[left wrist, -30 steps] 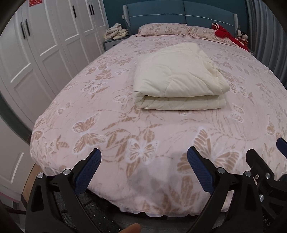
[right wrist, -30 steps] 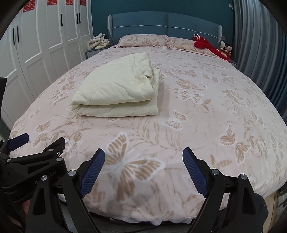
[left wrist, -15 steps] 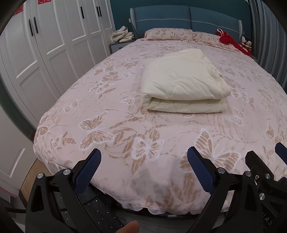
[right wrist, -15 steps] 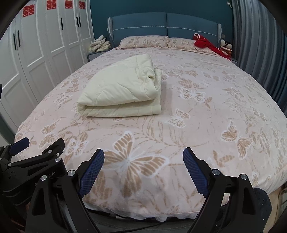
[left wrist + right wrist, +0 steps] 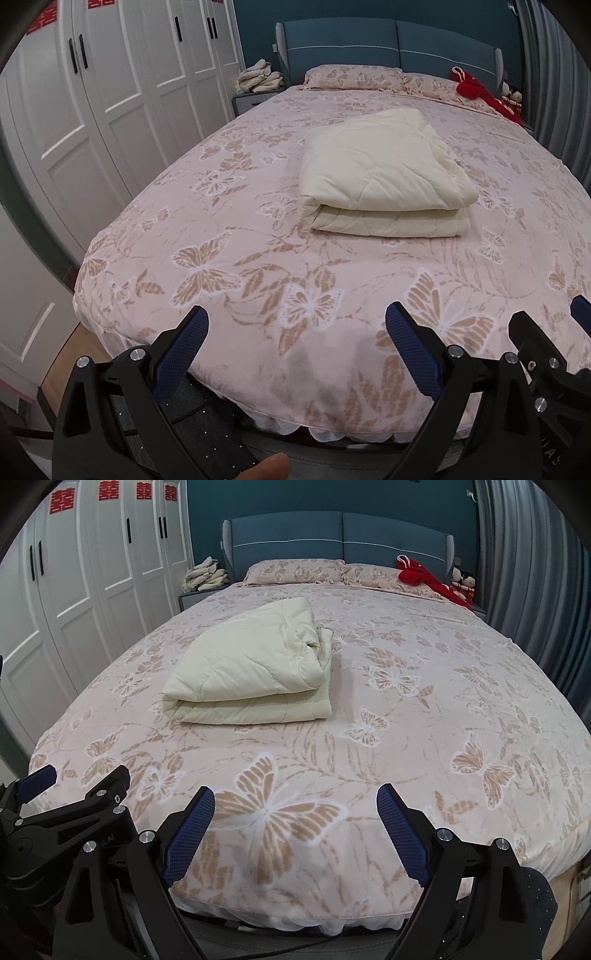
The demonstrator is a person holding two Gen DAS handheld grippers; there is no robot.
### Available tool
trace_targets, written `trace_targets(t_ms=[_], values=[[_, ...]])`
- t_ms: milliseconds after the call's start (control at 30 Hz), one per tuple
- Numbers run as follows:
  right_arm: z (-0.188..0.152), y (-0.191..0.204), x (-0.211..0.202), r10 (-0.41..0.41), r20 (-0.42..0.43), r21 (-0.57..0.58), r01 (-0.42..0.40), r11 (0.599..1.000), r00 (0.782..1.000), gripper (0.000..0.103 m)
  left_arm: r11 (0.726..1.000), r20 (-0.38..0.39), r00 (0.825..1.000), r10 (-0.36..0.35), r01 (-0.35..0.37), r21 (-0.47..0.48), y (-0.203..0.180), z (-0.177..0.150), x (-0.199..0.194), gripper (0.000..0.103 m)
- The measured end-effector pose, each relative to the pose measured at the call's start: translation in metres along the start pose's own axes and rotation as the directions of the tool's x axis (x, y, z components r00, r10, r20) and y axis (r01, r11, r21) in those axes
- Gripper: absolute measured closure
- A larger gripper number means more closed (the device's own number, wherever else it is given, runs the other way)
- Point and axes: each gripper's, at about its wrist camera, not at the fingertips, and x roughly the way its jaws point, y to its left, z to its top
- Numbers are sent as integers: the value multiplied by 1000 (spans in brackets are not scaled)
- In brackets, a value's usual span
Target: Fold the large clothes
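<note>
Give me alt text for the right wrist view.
A folded cream quilt lies on a pink butterfly-print bed. The right gripper hangs open and empty over the foot edge, the left gripper beside it.

Bed right half bare; folded quilt blocks left-centre; wardrobe flanks left.

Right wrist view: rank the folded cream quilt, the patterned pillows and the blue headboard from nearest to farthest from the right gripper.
From the open right gripper at the foot of the bed:
1. Folded cream quilt, mid-bed, left of centre.
2. Patterned pillows, at the head of the bed.
3. Blue headboard, just behind the pillows, against the wall.
</note>
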Motion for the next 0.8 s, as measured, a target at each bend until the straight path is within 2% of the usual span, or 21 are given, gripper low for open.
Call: trace_targets(t_ms=[433,800], values=[[0,0,0,2,-14,17,-2,1000,1000,16,1000,23,1000,20,-21,16,0,0,-2,9],[-1,2,2,2,-15,14,-1,1000,1000,16,1000,5,1000,19,-19,3,1,1,1,10]])
